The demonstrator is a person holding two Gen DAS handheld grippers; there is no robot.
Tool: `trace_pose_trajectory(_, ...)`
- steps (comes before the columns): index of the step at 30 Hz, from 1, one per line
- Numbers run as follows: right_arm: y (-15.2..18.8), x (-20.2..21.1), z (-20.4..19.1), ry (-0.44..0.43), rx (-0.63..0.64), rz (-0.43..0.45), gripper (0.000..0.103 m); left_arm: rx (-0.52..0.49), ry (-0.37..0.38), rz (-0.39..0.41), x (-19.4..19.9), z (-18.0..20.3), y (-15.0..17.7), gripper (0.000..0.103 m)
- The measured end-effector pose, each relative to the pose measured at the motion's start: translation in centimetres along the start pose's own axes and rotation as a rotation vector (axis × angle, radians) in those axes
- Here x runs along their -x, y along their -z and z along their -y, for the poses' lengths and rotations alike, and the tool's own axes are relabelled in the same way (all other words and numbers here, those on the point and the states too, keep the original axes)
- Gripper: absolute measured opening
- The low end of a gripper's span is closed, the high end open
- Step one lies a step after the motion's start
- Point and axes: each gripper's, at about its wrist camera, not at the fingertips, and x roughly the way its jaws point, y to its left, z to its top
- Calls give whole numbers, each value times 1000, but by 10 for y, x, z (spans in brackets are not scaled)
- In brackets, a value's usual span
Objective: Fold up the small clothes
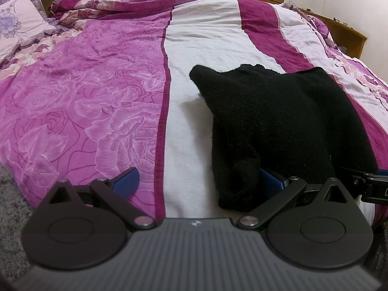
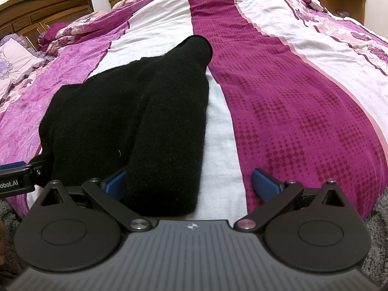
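- Both sets of jaws stand wide apart: the left gripper (image 1: 198, 181) and the right gripper (image 2: 191, 181) each show their two blue pads spread to the sides with nothing pinched between them.
- One blue pad of the left gripper (image 1: 272, 180) sits tucked against the near edge of the black knit garment (image 1: 278, 126), partly hidden by a fold of it; the other pad (image 1: 126, 179) lies over the pink floral stripe, apart from the cloth.
- Seen from the right wrist, the garment (image 2: 126, 111) lies in a long, bunched heap on the white stripe, its near end between the right gripper's pads and touching the left-hand pad (image 2: 116, 184); the right-hand pad (image 2: 264, 181) is clear of it, over the edge of the magenta stripe.
- Its far end narrows to a rounded tip pointing away up the bed.
- At the left edge of the right wrist view, part of the left gripper (image 2: 17, 175) sits just beside the garment's near left corner.
- Under everything is a bedspread (image 2: 291, 97) striped in white, dark magenta and pink rose print.
- Far left, a floral pillow (image 1: 17, 24) rests by a carved wooden headboard (image 2: 43, 12).
- Grey carpet (image 2: 378, 218) shows below the near edge of the bed.
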Motion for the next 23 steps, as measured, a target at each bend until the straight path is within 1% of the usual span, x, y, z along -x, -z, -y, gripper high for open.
trace_pose_trajectory(23, 0, 0, 0, 0, 0, -1, 103, 9, 9, -1, -1, -1, 0, 103)
